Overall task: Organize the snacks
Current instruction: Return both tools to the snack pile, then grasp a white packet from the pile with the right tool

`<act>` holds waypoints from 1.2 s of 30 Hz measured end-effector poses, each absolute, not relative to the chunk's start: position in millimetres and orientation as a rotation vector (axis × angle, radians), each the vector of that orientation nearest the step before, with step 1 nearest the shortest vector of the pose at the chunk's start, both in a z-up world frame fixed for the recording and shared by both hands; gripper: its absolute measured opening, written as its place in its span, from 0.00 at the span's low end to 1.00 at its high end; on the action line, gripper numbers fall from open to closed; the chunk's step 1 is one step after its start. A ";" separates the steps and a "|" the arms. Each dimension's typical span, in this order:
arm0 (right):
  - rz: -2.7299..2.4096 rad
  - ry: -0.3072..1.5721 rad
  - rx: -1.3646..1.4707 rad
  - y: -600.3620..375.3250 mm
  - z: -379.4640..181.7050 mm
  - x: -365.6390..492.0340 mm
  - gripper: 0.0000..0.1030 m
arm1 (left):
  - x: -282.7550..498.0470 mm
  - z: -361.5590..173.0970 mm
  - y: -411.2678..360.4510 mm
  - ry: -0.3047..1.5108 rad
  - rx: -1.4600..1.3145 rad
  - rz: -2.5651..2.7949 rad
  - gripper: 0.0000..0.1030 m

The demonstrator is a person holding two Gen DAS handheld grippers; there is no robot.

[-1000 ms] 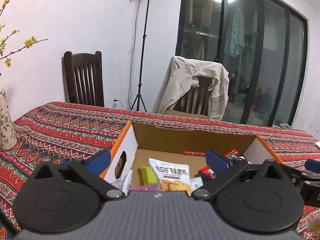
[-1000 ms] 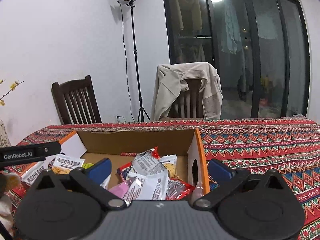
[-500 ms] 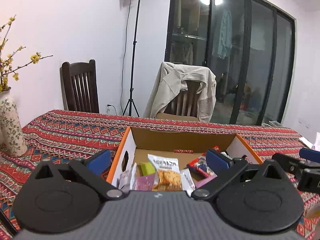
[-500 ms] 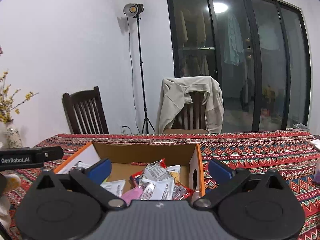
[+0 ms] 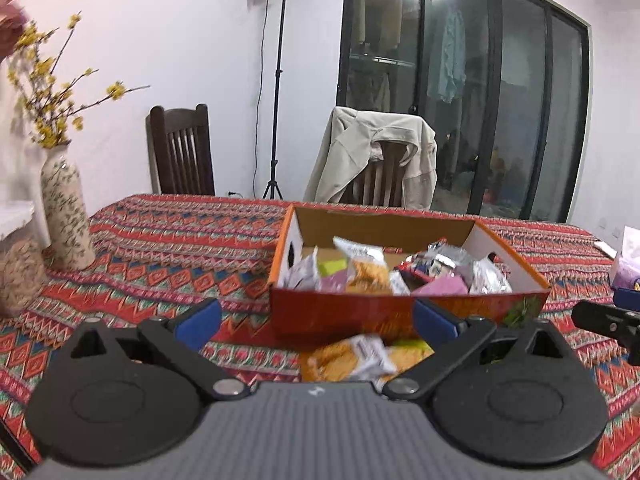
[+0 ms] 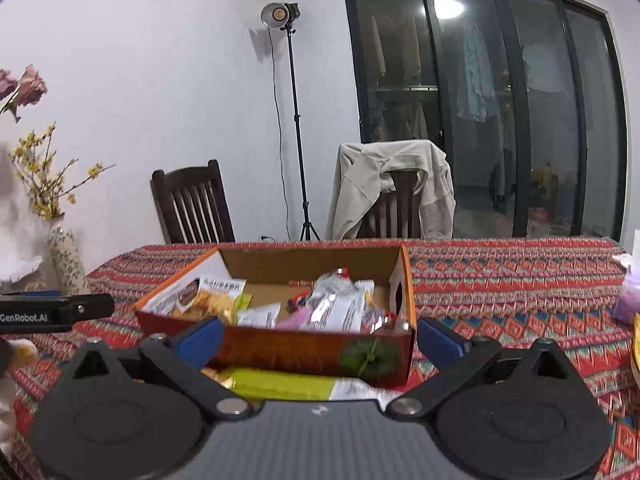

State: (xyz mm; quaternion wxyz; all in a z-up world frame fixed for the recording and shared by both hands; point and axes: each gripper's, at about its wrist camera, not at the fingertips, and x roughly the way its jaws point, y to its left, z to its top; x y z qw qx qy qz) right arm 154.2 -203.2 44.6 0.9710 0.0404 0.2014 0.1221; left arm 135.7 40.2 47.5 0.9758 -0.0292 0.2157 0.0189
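Left wrist view — snack box (image 5: 404, 312) beyond spread left tongs (image 5: 316, 322).

I am in a home, in a dining room. My surface (image 5: 168, 248) has a bright patterned cloth. Far off stand wooden chairs (image 5: 182, 152), one with a jacket (image 5: 360, 152) on it. A flower vase (image 5: 64, 208) sits left.

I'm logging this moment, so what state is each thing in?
left gripper: open, empty.
right gripper: open, empty.
cardboard box: open-topped, holding many snack packets.
snack packets in front of box: lying on the tablecloth, outside the box.
jacket: draped over a chair back.
studio lamp: lit.
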 end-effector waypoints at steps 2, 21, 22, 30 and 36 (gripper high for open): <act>0.265 0.420 0.088 -203.5 39.7 147.1 1.00 | 129.0 42.1 46.1 0.446 -0.064 0.045 1.00; 0.429 0.625 -0.001 -135.9 -8.8 103.5 1.00 | 57.3 3.4 78.9 0.525 -0.067 0.074 1.00; 0.442 0.640 -0.011 -129.1 -11.7 102.6 1.00 | 54.5 1.4 80.9 0.529 -0.069 0.075 1.00; 0.505 0.735 -0.092 -84.9 -29.4 103.0 0.94 | 38.7 -9.4 96.2 0.554 -0.095 0.083 1.00; 0.472 0.739 -0.133 -76.5 -32.1 109.9 0.86 | 32.7 -11.6 100.5 0.554 -0.113 0.067 1.00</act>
